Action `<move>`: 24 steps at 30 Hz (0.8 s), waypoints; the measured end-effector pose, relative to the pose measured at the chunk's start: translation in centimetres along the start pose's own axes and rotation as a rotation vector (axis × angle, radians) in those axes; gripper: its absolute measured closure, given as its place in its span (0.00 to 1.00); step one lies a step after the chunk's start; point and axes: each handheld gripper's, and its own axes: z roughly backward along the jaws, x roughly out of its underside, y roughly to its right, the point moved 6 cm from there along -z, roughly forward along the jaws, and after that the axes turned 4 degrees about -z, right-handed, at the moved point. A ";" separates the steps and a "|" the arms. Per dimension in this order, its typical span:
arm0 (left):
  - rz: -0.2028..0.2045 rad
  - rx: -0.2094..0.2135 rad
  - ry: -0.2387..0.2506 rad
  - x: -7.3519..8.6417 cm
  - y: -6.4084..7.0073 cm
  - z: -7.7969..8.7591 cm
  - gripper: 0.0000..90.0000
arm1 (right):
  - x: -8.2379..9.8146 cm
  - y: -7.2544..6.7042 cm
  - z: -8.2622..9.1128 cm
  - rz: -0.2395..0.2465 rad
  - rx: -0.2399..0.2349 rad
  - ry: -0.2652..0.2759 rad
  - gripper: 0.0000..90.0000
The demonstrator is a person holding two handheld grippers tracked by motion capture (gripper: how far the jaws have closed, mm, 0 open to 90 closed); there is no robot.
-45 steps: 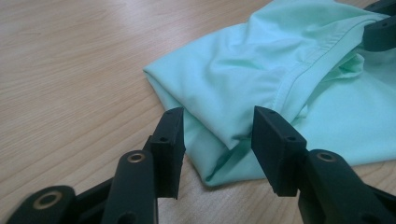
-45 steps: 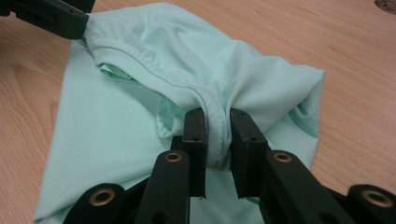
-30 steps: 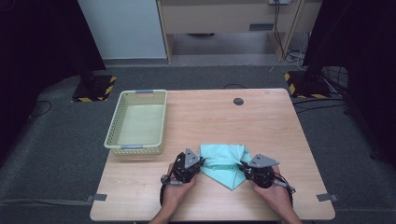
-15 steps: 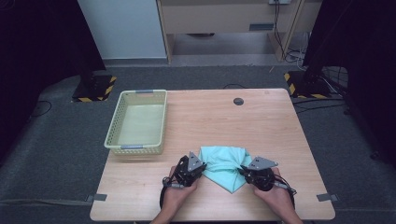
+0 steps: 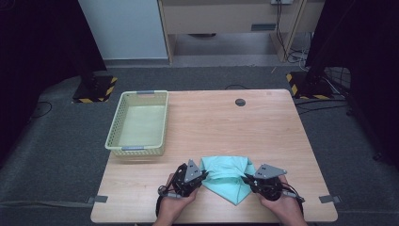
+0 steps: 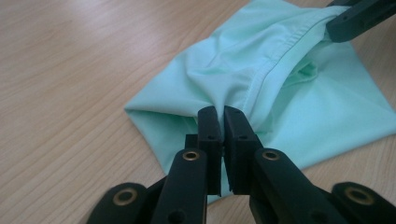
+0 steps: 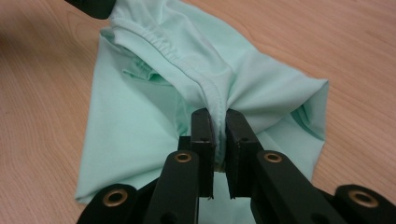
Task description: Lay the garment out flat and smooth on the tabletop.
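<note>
Both grippers are clamping the mint-green cloth (image 5: 228,181) near the front edge of the table (image 5: 282,141), as we are seeing from the high view: our left gripper (image 5: 203,175) is pinching its left side and our right gripper (image 5: 245,178) its right side, with the fabric bunching between them. We are also seeing a pale basket (image 5: 137,148) well apart at the table's left. Looking through the left gripper view, we are watching the left gripper (image 6: 223,116) pressing its jaws narrowly together on a gathered fold of the cloth (image 6: 280,88). Looking through the right gripper view, we are watching the right gripper (image 7: 218,119) squeezing the stitched hem of the cloth (image 7: 140,121), part of which is lying flat on the wood.
</note>
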 end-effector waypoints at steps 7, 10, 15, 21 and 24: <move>0.018 -0.006 0.037 -2.9 -1.6 0.4 0.96 | -2.5 1.0 0.5 0.010 0.014 0.067 0.93; 0.032 -0.023 0.031 -3.9 -2.7 0.1 0.96 | -4.0 1.7 0.5 0.009 0.020 0.083 0.93; 0.065 -0.039 0.058 -5.6 -4.2 -0.3 0.96 | -6.5 3.3 -0.1 0.017 0.038 0.085 0.93; 0.090 -0.056 0.044 -7.3 -6.2 -1.7 0.96 | -8.3 5.3 -1.1 -0.009 0.067 0.079 0.93; 0.090 -0.060 0.046 -8.2 -6.8 -2.4 0.96 | -8.9 6.5 -1.7 -0.037 0.080 0.077 0.93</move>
